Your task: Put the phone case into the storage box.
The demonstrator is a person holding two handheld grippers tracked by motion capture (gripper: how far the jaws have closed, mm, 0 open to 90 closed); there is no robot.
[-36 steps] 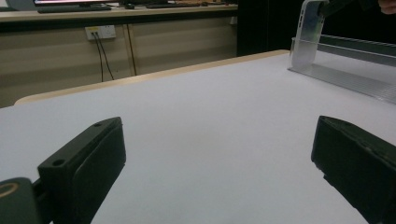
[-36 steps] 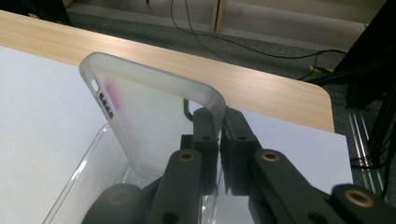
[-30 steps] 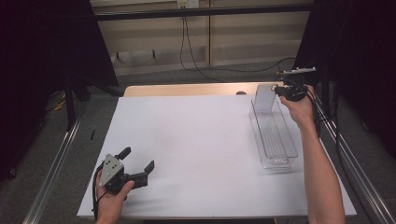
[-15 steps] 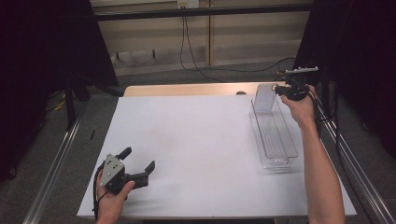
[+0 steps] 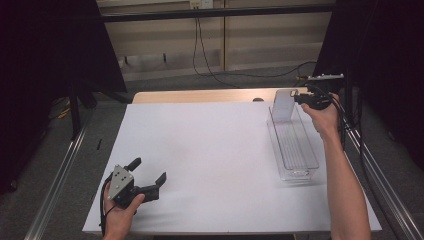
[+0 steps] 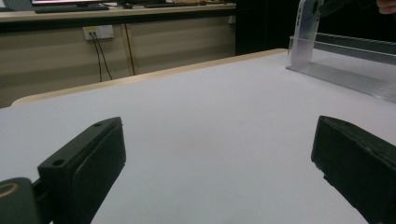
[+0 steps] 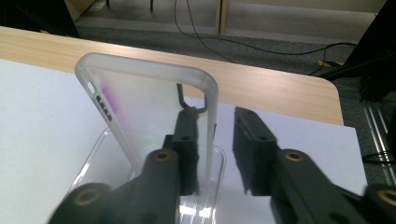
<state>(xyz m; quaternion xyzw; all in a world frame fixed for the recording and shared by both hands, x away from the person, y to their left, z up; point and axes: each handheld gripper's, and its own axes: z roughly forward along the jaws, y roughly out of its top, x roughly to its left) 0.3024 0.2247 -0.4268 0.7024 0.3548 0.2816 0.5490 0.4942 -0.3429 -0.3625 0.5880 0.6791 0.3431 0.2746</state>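
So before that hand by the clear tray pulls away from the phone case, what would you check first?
1. Right gripper let go: ok. Its jaws have just been opening; one jaw sits behind the phone case, the other in front of it with a gap.
2. Case standing by itself: cannot tell. It stands upright at the far end of the clear tray, but may still lean on the jaw behind it.
3. Case inside the tray: ok.
4. Left gripper out of the way: ok, open, near the front of the white table.
5. Path for pulling back: ok, nothing stands beside the tray.
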